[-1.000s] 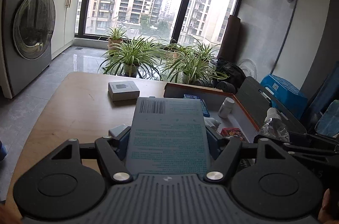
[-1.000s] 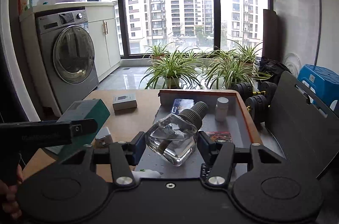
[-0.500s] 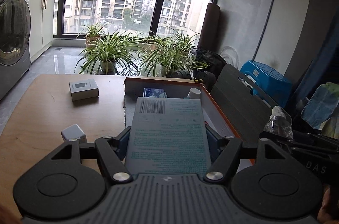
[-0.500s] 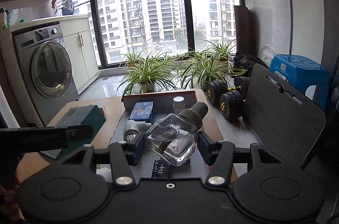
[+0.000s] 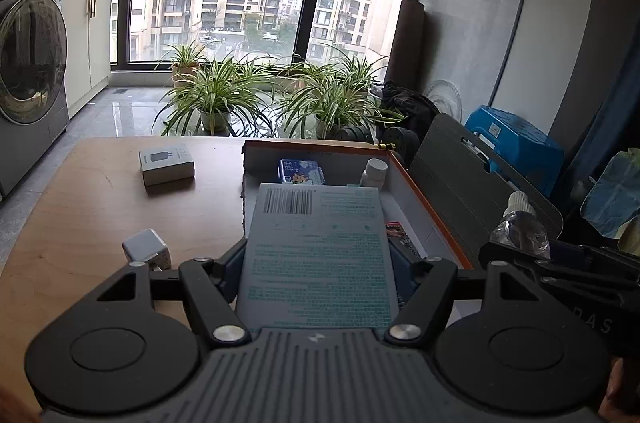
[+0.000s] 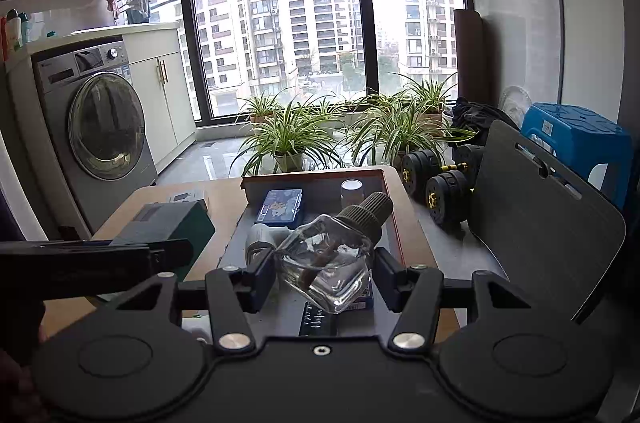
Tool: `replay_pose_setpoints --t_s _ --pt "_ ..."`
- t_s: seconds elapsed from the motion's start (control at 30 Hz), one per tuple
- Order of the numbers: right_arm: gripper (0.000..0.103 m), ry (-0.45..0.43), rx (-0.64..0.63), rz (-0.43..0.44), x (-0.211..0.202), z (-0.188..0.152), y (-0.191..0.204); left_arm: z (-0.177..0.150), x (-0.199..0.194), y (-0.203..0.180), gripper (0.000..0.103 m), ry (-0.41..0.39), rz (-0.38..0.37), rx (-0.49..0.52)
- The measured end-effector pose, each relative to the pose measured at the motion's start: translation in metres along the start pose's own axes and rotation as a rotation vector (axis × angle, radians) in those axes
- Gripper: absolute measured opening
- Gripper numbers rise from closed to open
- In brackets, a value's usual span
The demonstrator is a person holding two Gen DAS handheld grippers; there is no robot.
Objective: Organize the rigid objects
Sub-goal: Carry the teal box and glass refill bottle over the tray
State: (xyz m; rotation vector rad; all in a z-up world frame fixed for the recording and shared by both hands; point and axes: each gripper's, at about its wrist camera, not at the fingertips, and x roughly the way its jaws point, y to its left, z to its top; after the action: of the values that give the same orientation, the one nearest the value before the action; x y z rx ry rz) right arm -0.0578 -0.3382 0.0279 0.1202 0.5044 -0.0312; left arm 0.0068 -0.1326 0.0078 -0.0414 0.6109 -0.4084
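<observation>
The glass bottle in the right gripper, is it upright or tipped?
Tipped. The glass bottle lies slanted between the right gripper's fingers, its dark ribbed cap pointing up and away to the right, over the tray.

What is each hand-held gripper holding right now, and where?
Left hand-held gripper: teal box, clamped by its long sides. Right hand-held gripper: clear glass bottle, gripped across its body.

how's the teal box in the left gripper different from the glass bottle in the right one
The teal box is flat, opaque card with printed text and a barcode; the glass bottle is clear and squarish with a ribbed dark cap. The box lies straight along the left gripper; the bottle sits tilted in the right gripper, cap pointing up and right. Both are clamped above the open tray.
</observation>
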Motion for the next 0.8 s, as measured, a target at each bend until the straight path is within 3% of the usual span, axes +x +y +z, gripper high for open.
replay_pose_setpoints --t_s 0.8 --pt "0.065 0.000 0.006 0.001 0.004 0.007 -0.005 -0.005 0.000 -0.015 0.072 0.024 0.002 0.003"
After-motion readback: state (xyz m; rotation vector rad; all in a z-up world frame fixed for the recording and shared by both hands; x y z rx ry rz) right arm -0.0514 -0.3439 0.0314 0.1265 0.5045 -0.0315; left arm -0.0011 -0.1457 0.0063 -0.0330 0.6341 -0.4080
